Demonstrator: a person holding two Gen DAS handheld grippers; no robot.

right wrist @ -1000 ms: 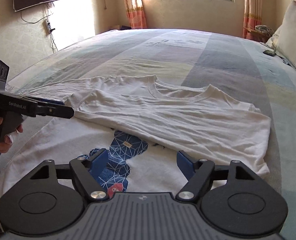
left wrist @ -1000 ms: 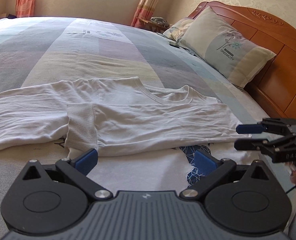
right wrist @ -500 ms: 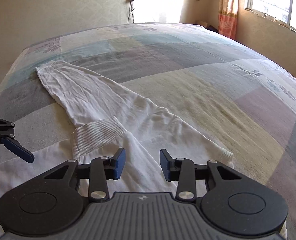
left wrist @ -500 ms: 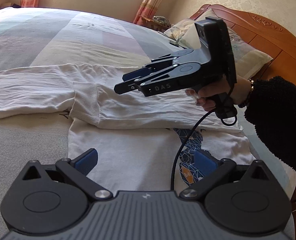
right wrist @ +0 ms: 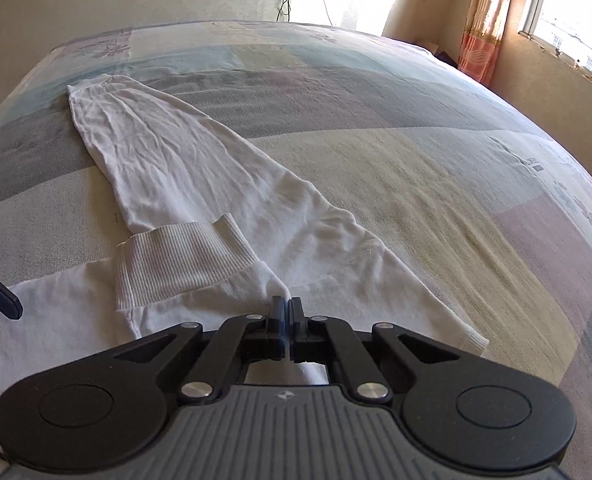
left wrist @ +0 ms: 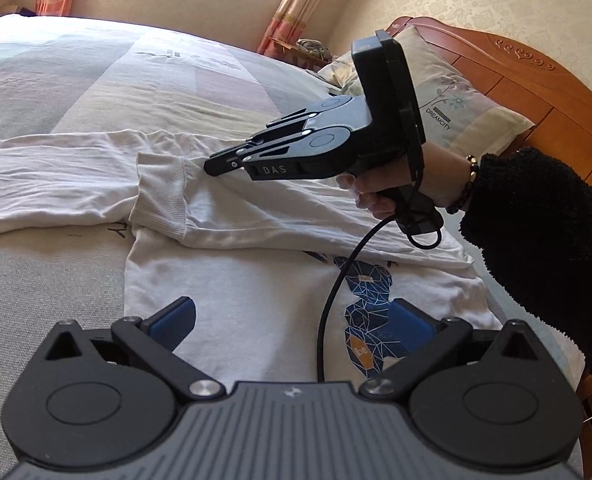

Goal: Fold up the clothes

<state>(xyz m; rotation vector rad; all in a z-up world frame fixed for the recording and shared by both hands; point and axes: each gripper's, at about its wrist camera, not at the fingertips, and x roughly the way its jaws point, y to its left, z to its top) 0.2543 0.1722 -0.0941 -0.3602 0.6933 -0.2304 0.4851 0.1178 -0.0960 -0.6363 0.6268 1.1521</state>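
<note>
Two sleeves matter: one (right wrist: 184, 160) runs flat toward the upper left of the right-wrist frame, the other's ribbed cuff (right wrist: 184, 260) lies folded across the white sweatshirt (left wrist: 256, 312) on the bed (right wrist: 435, 160). Right claw (right wrist: 284, 312) is clamped on fabric just behind that cuff; left claw (left wrist: 292, 326) hovers, jaws apart, low in its frame. Judgement: lift low, keep the pinch single-layer, lay the sleeve straight and smooth.

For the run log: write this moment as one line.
task: fold clothes | right tongs: shut on folded sleeve beside cuff | left tongs: open above white sweatshirt | surface: bed
</note>
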